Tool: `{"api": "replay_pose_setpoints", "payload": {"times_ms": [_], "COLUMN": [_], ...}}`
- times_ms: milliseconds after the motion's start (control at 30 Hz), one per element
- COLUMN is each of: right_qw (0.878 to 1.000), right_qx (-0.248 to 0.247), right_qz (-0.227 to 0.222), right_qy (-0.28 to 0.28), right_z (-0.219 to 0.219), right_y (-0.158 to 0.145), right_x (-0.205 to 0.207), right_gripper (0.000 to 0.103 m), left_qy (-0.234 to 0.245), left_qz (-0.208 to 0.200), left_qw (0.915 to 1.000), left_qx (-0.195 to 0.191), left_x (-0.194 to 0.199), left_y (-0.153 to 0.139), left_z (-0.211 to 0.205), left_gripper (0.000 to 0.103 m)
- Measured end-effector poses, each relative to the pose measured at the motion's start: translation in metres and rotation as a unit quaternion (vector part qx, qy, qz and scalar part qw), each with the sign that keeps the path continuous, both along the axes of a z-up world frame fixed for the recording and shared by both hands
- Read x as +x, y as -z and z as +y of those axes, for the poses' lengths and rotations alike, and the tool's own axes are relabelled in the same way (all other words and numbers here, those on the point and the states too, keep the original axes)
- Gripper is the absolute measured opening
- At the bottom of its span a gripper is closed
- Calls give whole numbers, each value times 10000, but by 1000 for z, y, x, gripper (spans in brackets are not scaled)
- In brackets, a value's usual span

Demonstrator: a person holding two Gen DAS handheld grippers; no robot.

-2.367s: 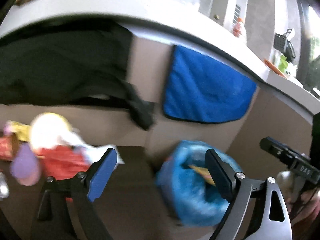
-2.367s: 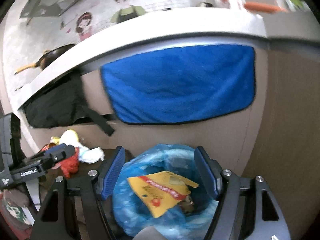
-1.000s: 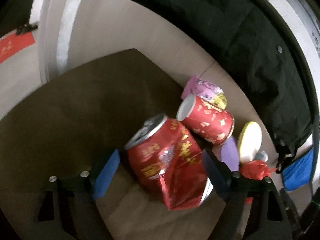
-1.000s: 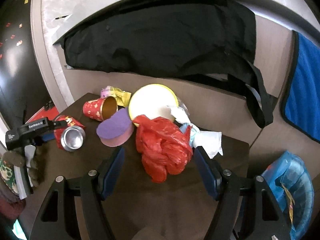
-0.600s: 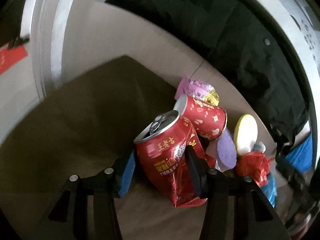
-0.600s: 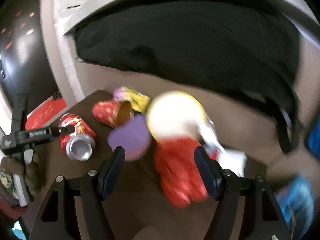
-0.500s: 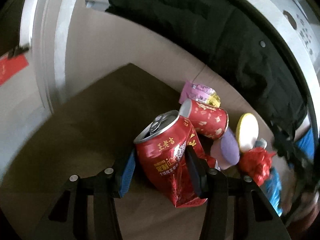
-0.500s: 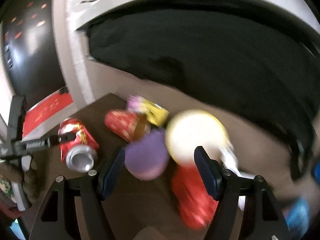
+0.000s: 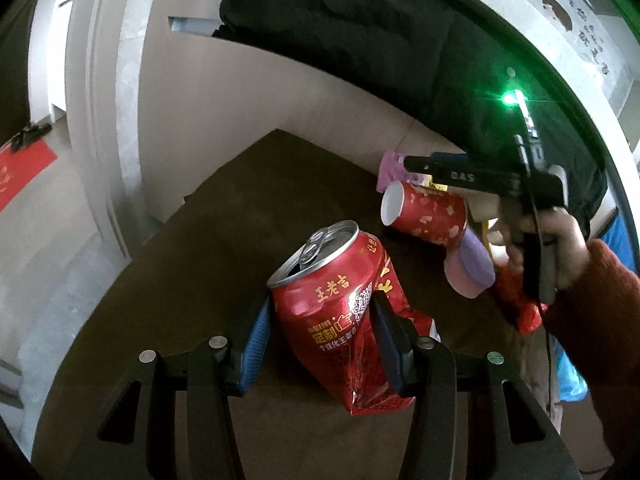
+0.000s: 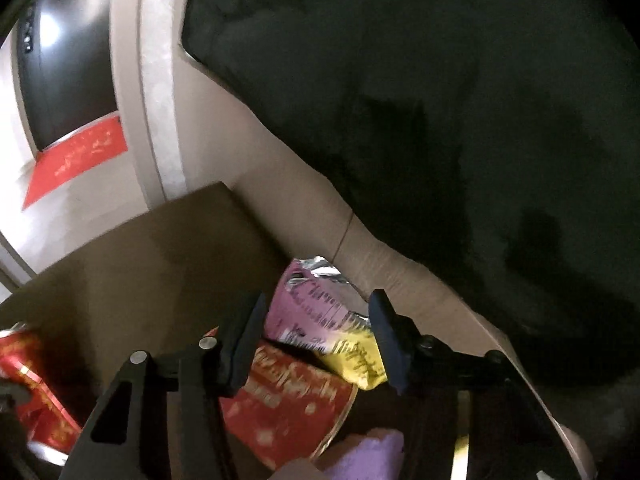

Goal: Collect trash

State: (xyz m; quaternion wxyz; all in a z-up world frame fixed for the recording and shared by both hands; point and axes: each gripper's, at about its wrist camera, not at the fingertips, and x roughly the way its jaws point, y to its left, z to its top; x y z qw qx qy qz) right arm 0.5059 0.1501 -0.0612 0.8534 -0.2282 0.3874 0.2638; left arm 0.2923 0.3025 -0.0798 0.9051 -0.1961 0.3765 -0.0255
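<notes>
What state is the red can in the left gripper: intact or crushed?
Crushed. The red can is dented and creased at its lower end, tab end up, pinched between the left gripper pads.

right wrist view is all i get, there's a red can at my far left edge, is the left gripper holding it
observer: yes. the left gripper has just closed its jaws on the dented red can, one pad on each side, with the pull-tab end pointing away from its camera.
operator: where's my gripper relative to the paper cup
observer: seen from the left wrist, the right gripper reaches over the red paper cup, which lies on its side. its tips are at the pink wrapper behind the cup. its jaws have just been closing with the wrapper between them. i can't tell if the pads press it yet.
</notes>
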Motion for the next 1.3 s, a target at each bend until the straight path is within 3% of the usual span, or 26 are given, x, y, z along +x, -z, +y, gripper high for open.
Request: {"api": "replay_pose_setpoints", "payload": {"times_ms": [100,233,533,633,667,767,800,900,1100,1233,1267,1300], "right_qw": [9983,9934,9875,9902,9919,9963,9966,9982,9939,9948,9950,9954], "right_qx": [196,562,1196,1074,1004,820,820,577,-904,-991,-991,-949], "right_qz": [549,984,988,859,747,233,93,-77,-516,-212,-112,58], "right_qy": [81,158,287,253,239,139,62,-143,-351,-144,-88,-65], "right_z": [-11,-41,-123,-137,-139,-132,-126,-103,-34,-21,-19,-18], "right_y": [10,5,-32,-38,-39,-44,-45,-39,9,20,22,24], "right_x": [10,-11,-112,-127,-128,-124,-119,-101,-54,-22,-15,-9], "right_gripper": [29,6,5,8,16,63,66,65,63,61,54,36], "left_qy": [29,62,445,465,437,323,289,260,307,391,404,414], "left_qz": [14,2,-121,-108,-94,-5,32,86,133,156,164,172], "left_qw": [9999,9997,9984,9986,9988,9993,9994,9995,9992,9988,9986,9985], "left_qx": [-104,-223,-326,-216,-183,-183,-186,-151,-201,-269,-285,-299], "left_x": [3,5,-3,-6,-7,-10,-10,-12,-12,-9,-8,-7], "left_y": [3,3,-8,-8,-8,-5,-3,0,5,7,8,8], "left_z": [0,-4,-30,-40,-41,-41,-40,-35,-26,-22,-21,-21], "left_gripper": [50,50,50,50,50,50,50,50,50,50,50,50]}}
